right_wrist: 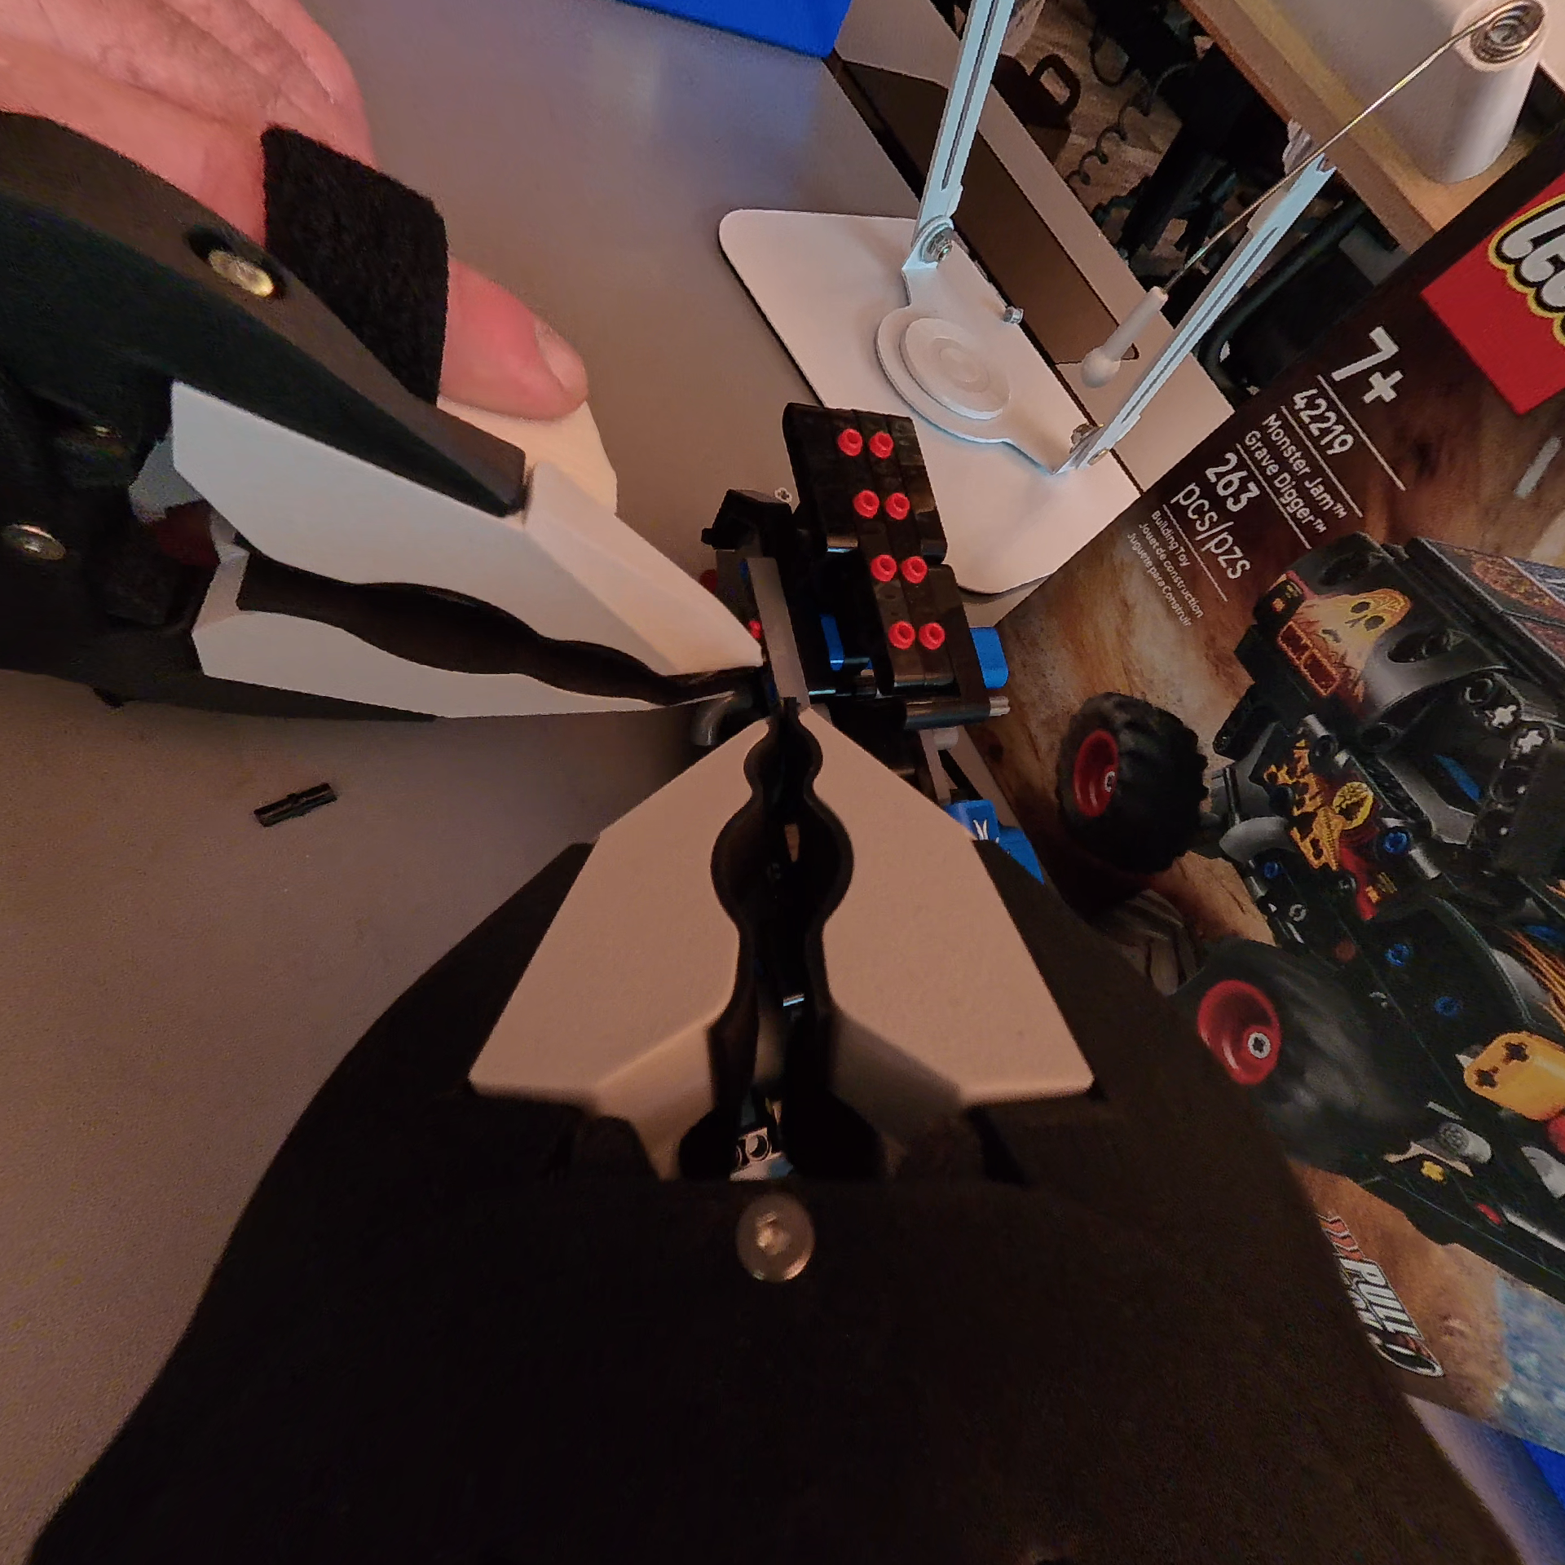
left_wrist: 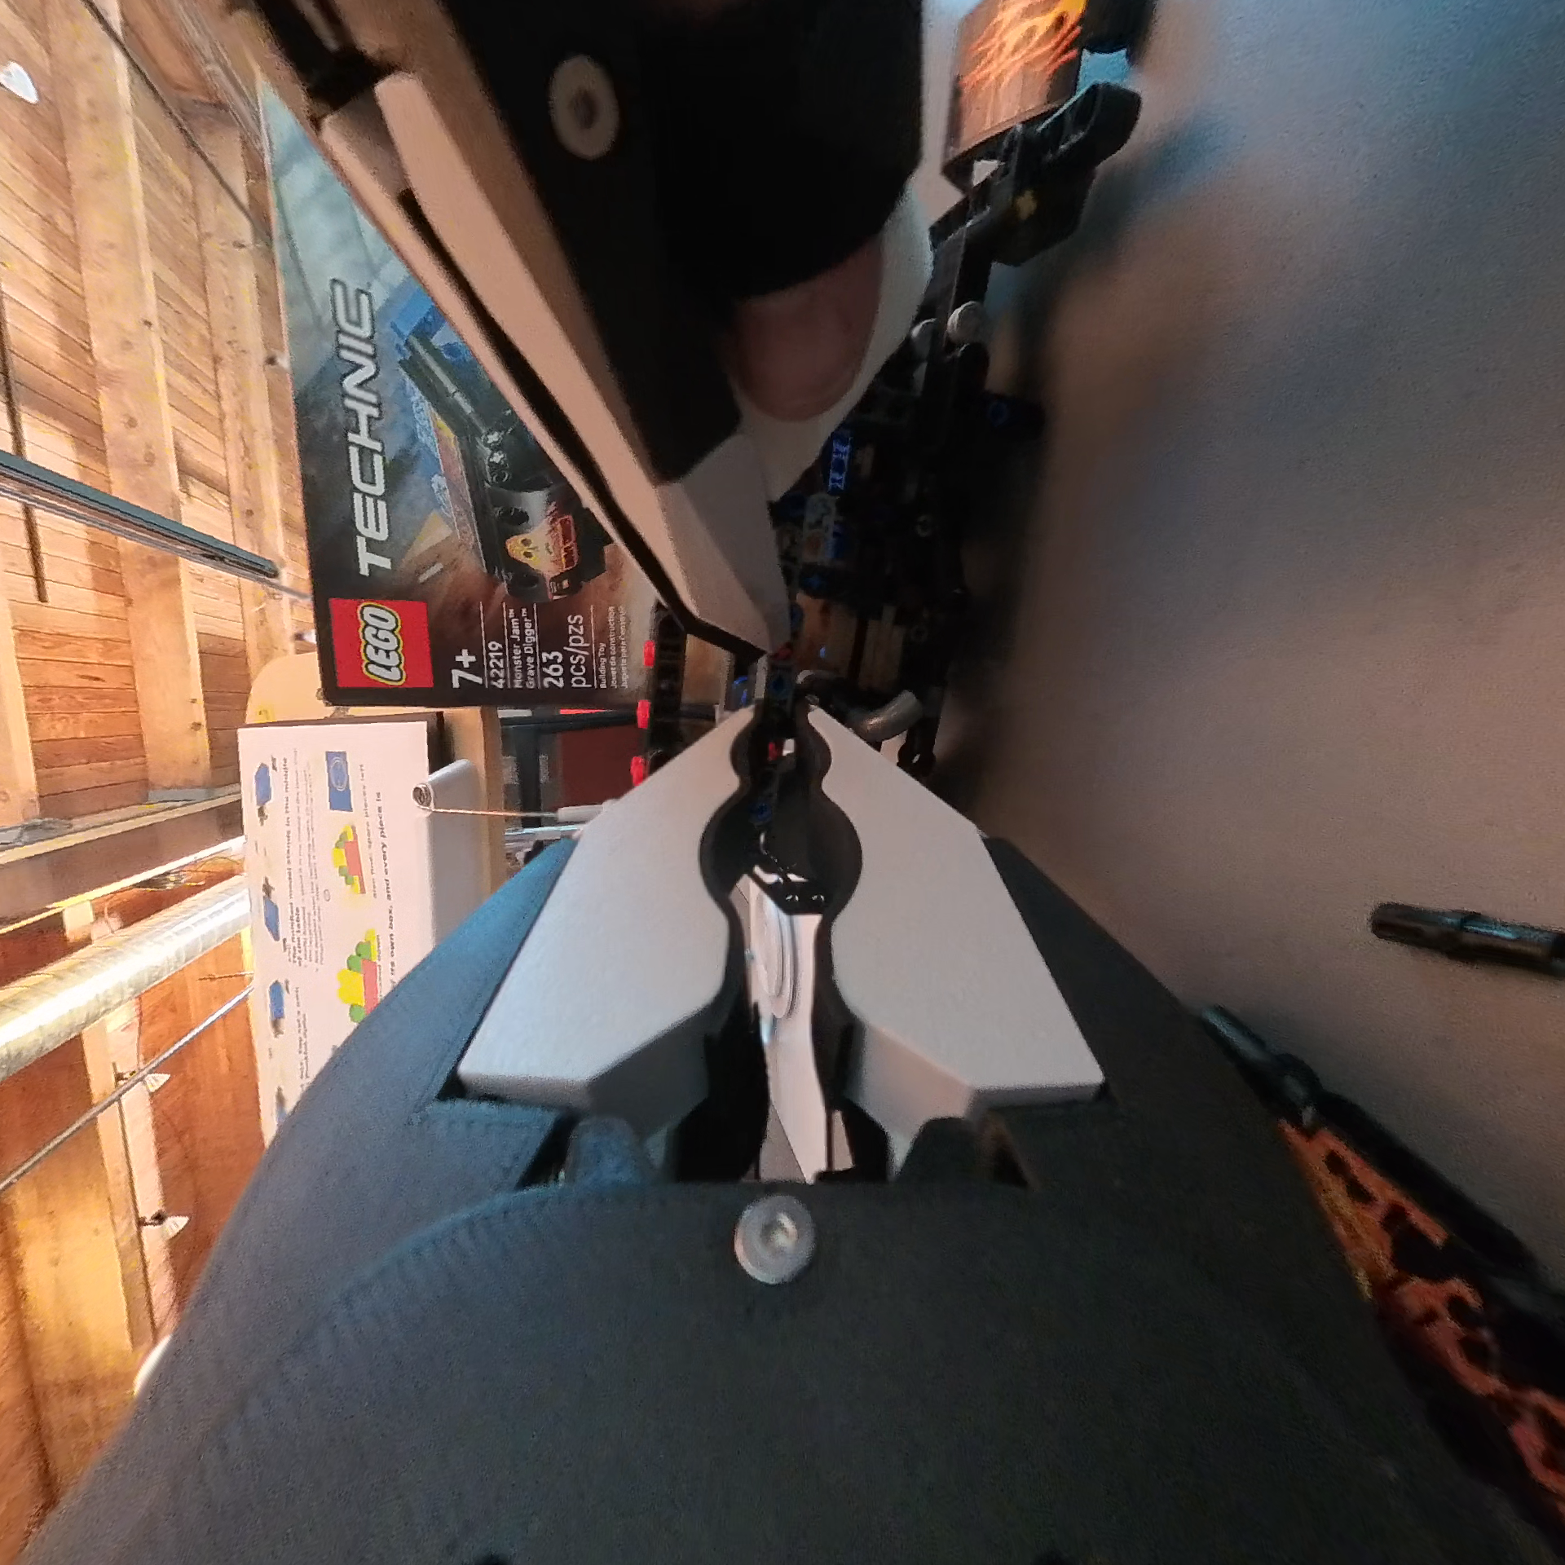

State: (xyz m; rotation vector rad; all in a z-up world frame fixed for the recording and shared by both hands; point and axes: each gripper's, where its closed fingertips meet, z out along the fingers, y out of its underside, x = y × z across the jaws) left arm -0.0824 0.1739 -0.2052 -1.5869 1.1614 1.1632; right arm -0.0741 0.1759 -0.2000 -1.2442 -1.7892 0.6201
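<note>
Left wrist view, rolled sideways: wooden plank wall (left_wrist: 127,423) along the left edge, then the toy set box (left_wrist: 440,542) standing on end, with a white illustrated instruction sheet (left_wrist: 339,889) on a stand below it. Mid-frame, left gripper (left_wrist: 779,720) — white fingers pressed nearly together, pinching a thin black beam of the black brick-built chassis (left_wrist: 931,508) at the tips. Other gripper comes in from the top, a thumb (left_wrist: 796,356) on its white finger, its tips meeting the same beam just above the left gripper's tips. Chassis runs up the frame against the grey table (left_wrist: 1313,593), blue pins in it, an orange-flame panel (left_wrist: 1016,76) at its top end. Right side: loose black pin (left_wrist: 1473,940) on the table, well apart from the chassis; a flame-printed strip (left_wrist: 1440,1321) along the lower right edge.

Right wrist view, left to right: a hand (right_wrist: 212,127) strapped onto the left gripper (right_wrist: 745,669), fingers near closed, tips at the model. Small black pin (right_wrist: 295,803) lies alone on the grey table (right_wrist: 169,974). Centre — right gripper (right_wrist: 783,720), white fingers squeezed to a narrow slit, clamped on a thin black part of the chassis (right_wrist: 889,610), whose top shows rows of red studs and blue pieces. Both grippers' tips sit just beside each other on it. Behind, a white lamp base (right_wrist: 847,288) with metal arms. Far right, the box (right_wrist: 1355,762) lying flat, monster-truck picture up, touching or just beside the chassis — cannot tell which.
</note>
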